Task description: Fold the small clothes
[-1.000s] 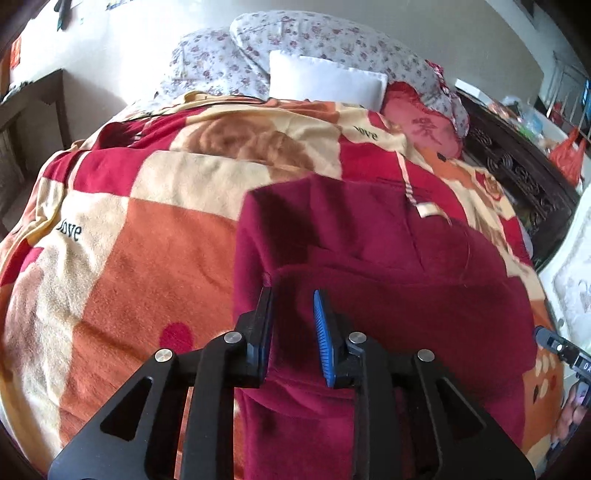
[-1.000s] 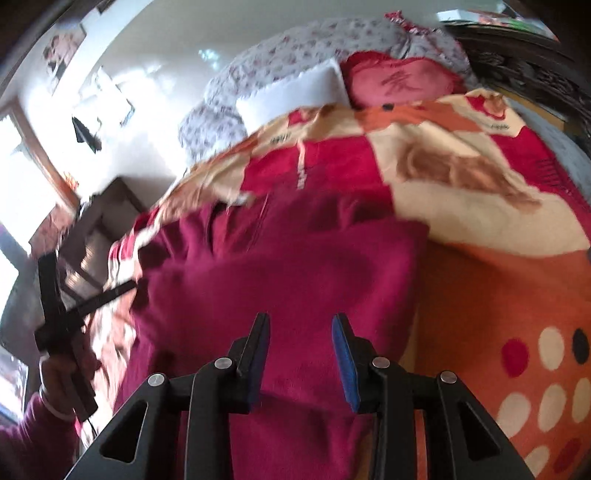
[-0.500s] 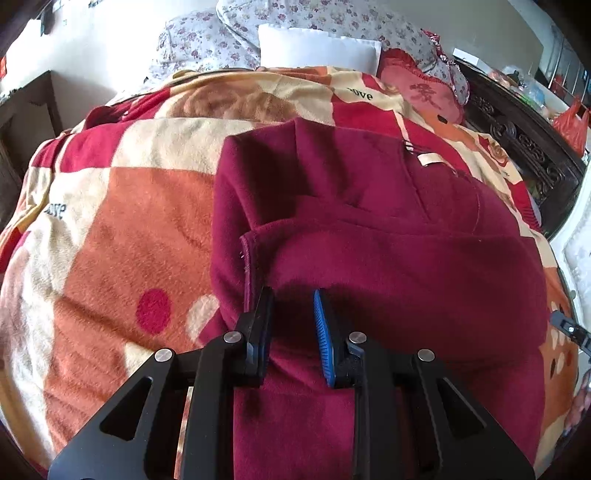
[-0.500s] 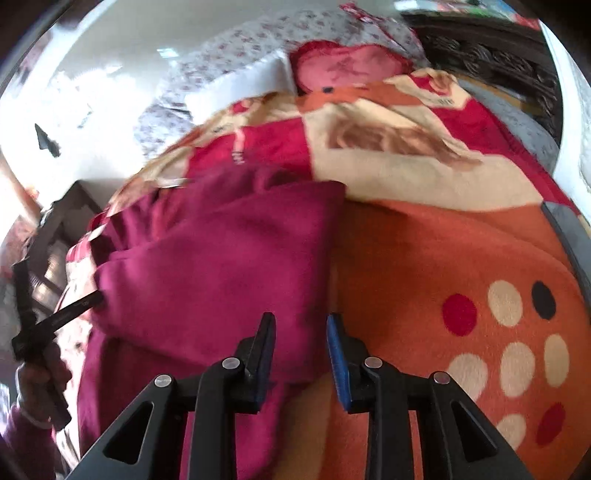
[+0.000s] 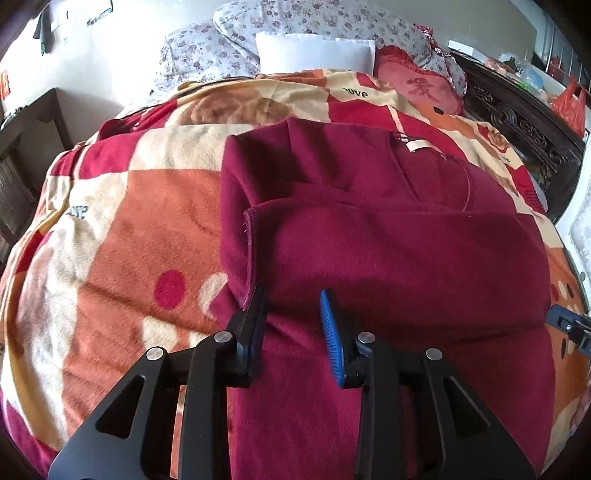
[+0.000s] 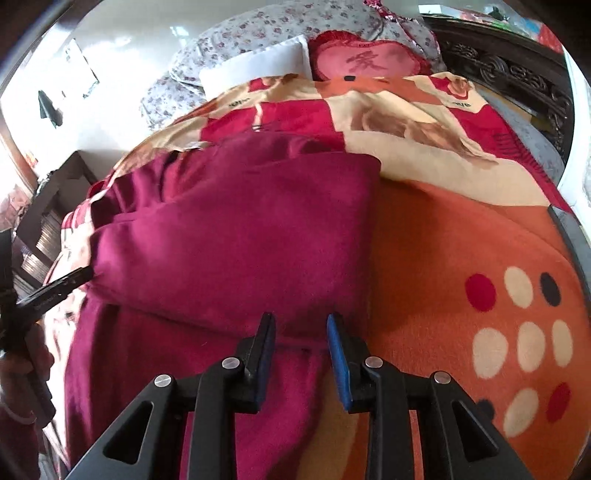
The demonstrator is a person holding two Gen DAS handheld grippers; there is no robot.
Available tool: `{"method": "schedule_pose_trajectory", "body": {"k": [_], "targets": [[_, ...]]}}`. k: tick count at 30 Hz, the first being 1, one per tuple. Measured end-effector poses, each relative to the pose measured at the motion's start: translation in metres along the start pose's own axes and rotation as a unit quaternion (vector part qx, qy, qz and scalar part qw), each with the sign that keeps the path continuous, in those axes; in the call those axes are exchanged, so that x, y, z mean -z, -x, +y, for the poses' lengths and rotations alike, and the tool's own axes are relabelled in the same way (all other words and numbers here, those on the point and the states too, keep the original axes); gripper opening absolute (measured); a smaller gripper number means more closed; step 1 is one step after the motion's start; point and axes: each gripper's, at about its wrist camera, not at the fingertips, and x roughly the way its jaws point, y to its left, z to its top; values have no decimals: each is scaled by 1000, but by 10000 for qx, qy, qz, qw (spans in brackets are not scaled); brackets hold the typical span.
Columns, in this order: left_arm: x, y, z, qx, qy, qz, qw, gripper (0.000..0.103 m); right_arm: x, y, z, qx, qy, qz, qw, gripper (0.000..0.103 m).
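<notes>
The garment is a plain deep maroon all over, with a small pale label near its far edge. The blanket under it is a patchwork of orange, red and cream blocks, with brown teddy-bear prints in the cream patches beyond the garment and red, cream and black dots on the orange to the garment's right. Beyond the blanket lie a plain white pillow, grey-white bedding with small purplish flowers, and a pink heart cushion edged in red. Each claw is black with blue finger pads.
</notes>
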Motion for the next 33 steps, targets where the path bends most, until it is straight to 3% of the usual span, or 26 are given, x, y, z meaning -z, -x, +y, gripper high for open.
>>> {"method": "schedule_pose_trajectory", "body": {"k": [1,3,5,19,22,27,33], "targets": [[2,3,1,-24,6,0,10000,29,2,4,1,-15,19,23,10000,28],[5,9,2,-64,27,11,10000,43,7,13,5,-29,90,47,9999,33],[11,17,6,-6,128,-30,9999,49,14,20,8,-87,98,69,9999,44],[47,55,13,20,170,48,9998,49,75,17,5,-41,-212,507,9985,47],[58,61,17,69,244,84,9996,49,78,19,1,-200,-408,485,9978,47],[84,78,29,272,278,211,9990,49,86,36,-2,-315,-538,458,9970,48],[124,92,49,787,388,743,9934,49,113,67,-6,-761,-601,505,9940,48]]}}
